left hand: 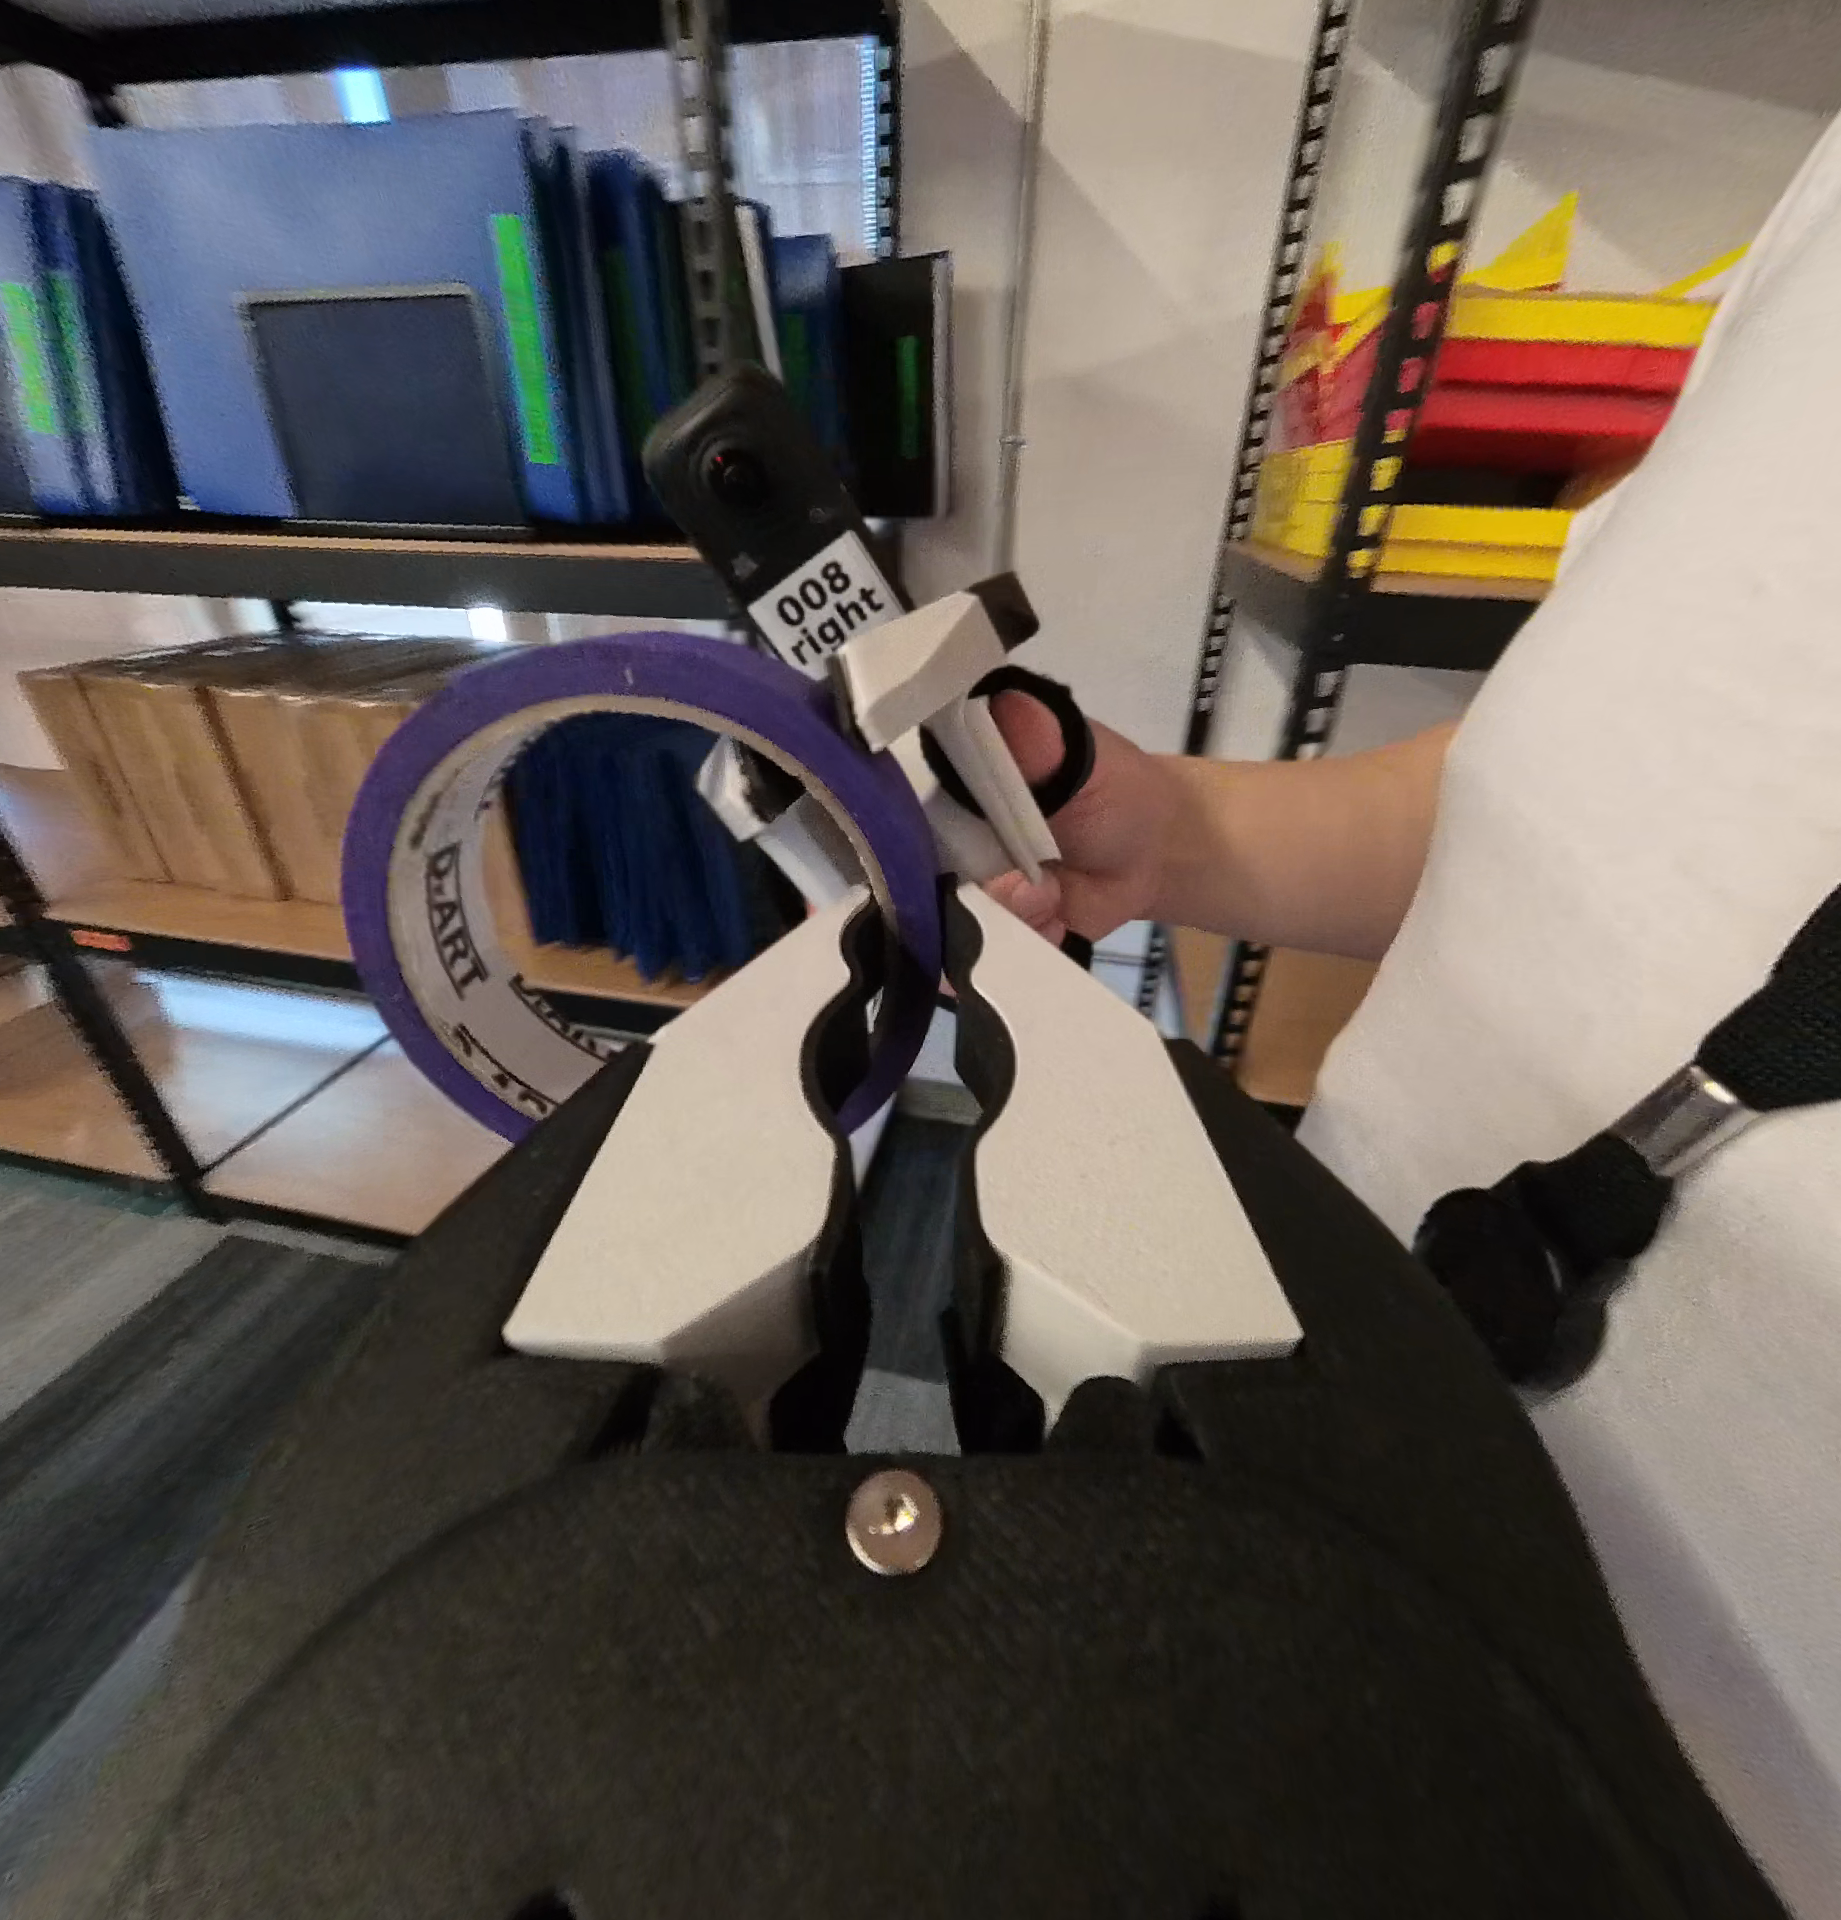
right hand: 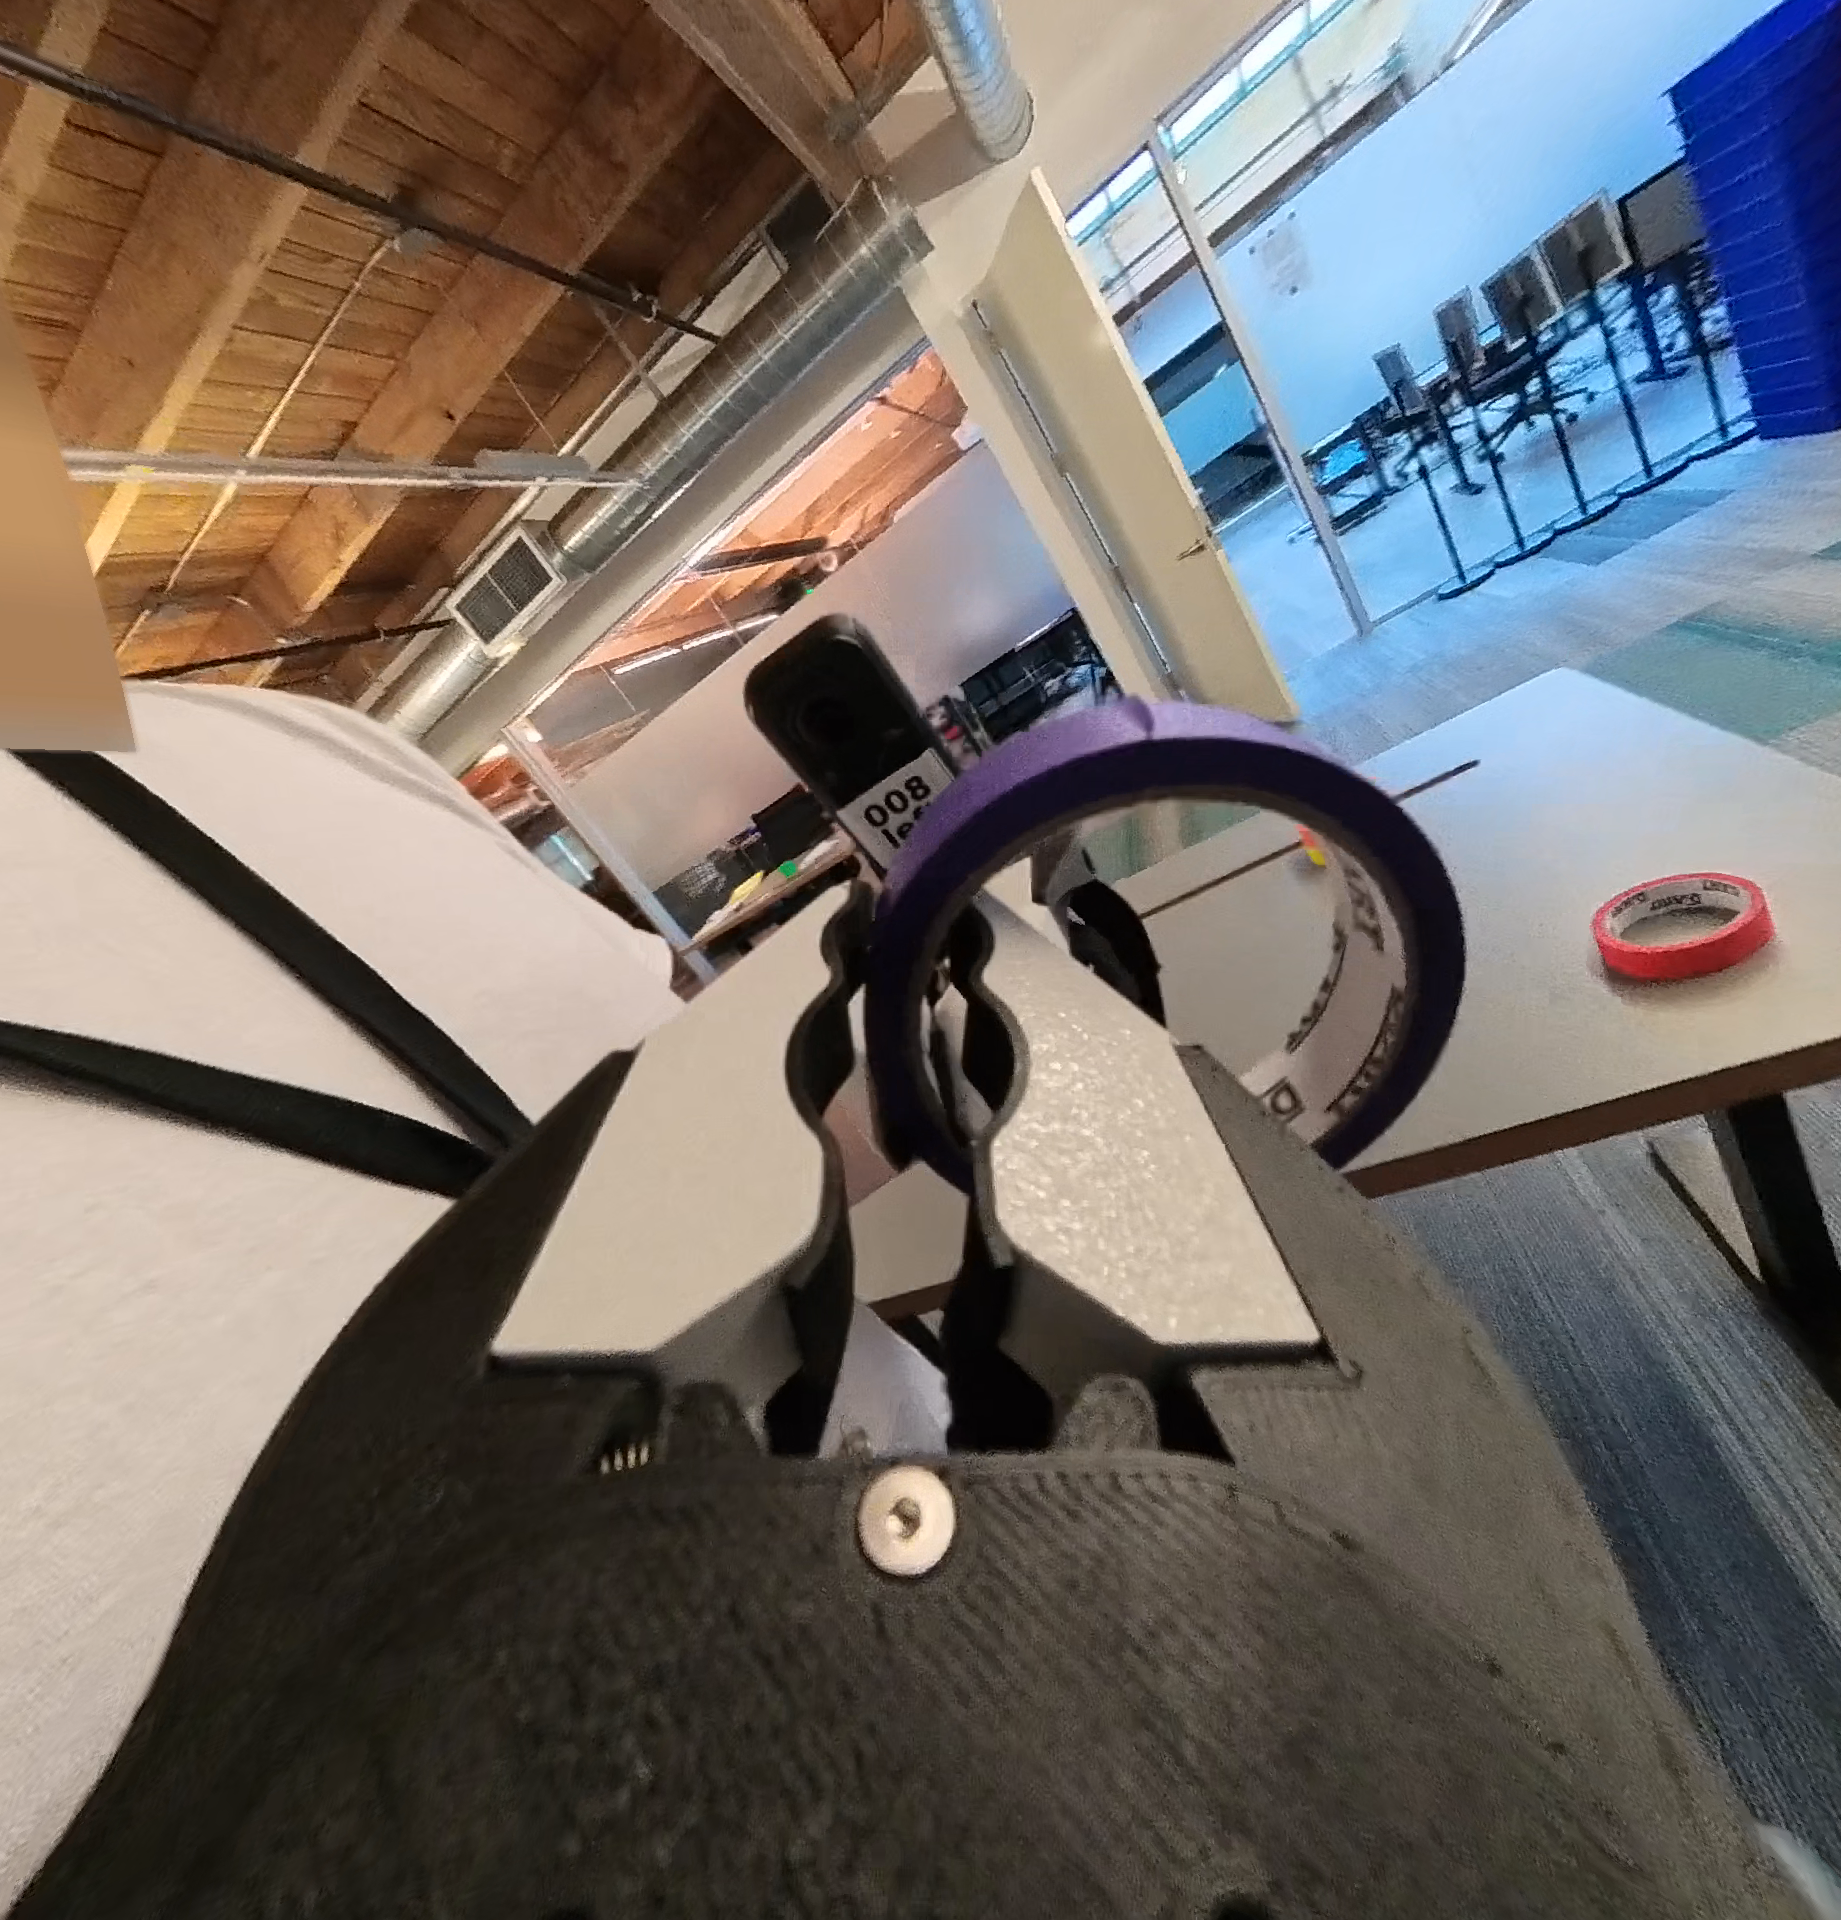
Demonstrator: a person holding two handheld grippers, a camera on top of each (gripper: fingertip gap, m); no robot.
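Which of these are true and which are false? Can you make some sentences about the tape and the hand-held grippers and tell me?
1. Both hand-held grippers pinch the same purple tape roll. True: the left hand-held gripper and the right hand-held gripper each have the roll's band between their fingers.
2. The purple roll lies flat on the table. False: it is held up in the air.
3. A red tape roll lies flat on the grey table. True.
4. The red roll is in a hand-held gripper. False: nothing touches it.
5. The shelves behind the purple roll hold blue binders. True.
6. The person's top is black. False: it is white, with black straps.
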